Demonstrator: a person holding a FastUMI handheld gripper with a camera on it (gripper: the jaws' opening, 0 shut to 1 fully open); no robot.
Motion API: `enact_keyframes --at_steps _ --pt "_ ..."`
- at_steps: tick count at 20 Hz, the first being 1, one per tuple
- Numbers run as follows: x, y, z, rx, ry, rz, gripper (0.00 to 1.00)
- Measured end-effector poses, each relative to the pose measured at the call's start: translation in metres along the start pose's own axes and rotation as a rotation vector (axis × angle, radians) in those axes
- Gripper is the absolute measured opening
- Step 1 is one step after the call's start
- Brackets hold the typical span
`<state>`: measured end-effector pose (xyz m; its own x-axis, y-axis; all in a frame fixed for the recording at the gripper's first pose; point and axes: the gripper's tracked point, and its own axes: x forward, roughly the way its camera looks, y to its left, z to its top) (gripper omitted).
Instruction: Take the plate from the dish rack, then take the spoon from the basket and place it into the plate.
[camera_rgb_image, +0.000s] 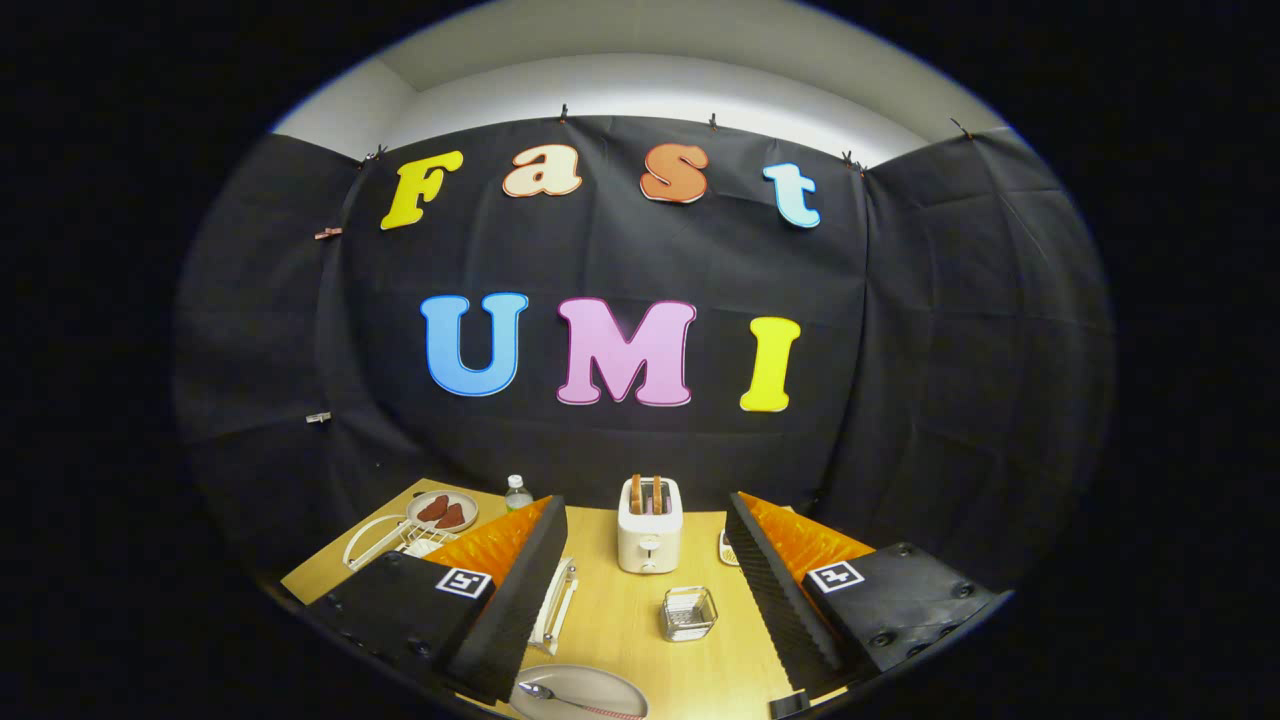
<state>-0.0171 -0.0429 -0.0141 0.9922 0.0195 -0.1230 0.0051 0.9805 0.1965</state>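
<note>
Claw (648, 560) first: its two fingers stand wide apart and hold nothing, raised well above the wooden table (620, 620) and aimed along it toward the toaster, a pose that, by my reading, suits a task already finished rather than a reach.

Going left to right: the white wire dish rack (385, 540) sits at the far left of the table, partly hidden behind the left finger. Just behind it rests a small plate (442, 510) carrying two dark red pieces, and beside that a clear bottle (517, 492). Close under the left finger lies the grey plate (580, 692), flat on the table, and the spoon (565, 699) rests in it with its bowl to the left, so the placing looks done. A white tray (555, 605) with utensils lies beyond that plate. Between the fingers, farther off, the white toaster (649, 535) stands with slices upright in its slots. The small wire basket (688, 612) sits nearer, toward the right finger, apparently empty, which fits the spoon having come from it.
</note>
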Motion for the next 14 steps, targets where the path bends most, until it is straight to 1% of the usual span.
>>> enact_keyframes --at_steps 3,5,14 --pt "0.002 -0.001 0.013 0.011 -0.020 -0.003 0.98" --pt "0.013 -0.006 0.011 0.011 -0.018 -0.007 0.96" --pt "0.006 -0.016 0.011 0.031 -0.010 -0.018 0.96"
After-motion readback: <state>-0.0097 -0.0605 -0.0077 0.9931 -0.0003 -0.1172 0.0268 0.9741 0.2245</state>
